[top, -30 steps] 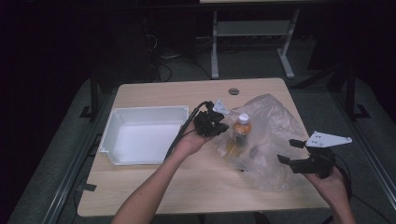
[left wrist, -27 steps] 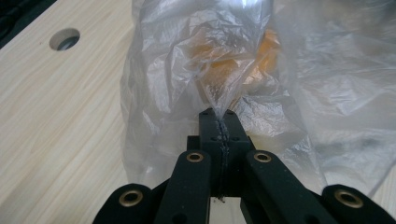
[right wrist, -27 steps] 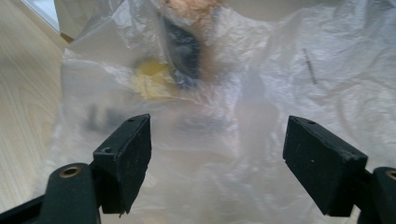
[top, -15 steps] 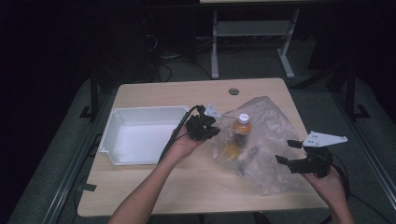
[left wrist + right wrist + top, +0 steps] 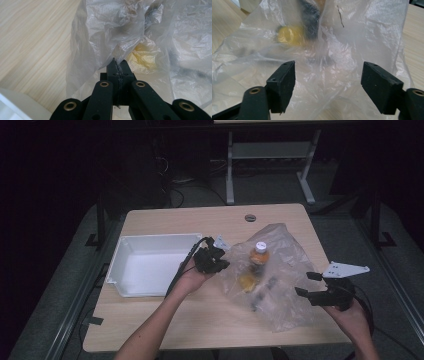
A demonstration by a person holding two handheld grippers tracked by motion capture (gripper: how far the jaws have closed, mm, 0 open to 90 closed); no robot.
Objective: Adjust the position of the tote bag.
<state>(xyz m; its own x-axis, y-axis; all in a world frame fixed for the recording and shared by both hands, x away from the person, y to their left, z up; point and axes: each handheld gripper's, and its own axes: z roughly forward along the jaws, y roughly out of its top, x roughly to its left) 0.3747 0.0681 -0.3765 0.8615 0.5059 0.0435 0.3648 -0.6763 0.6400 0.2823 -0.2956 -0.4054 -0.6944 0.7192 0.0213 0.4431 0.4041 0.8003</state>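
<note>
Left gripper (image 5: 117, 65) clamped tight on fold of crinkled clear plastic bag (image 5: 140, 32). Right gripper (image 5: 328, 80) wide apart, jaws just narrowing, bag film between and ahead, unpressed. Inside, beyond jaws, possibly a white-capped orange bottle (image 5: 258, 256).

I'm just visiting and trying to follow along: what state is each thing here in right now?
Bag: clear plastic, crumpled, lying on the table, things inside.
Bottle: inside the bag, white cap on.
Tray: white, empty.
Left gripper: shut, pinching the bag's film.
Right gripper: open, jaws have just been closing a little, film between them, not pressed.
Table: wooden, bearing tray and bag.
</note>
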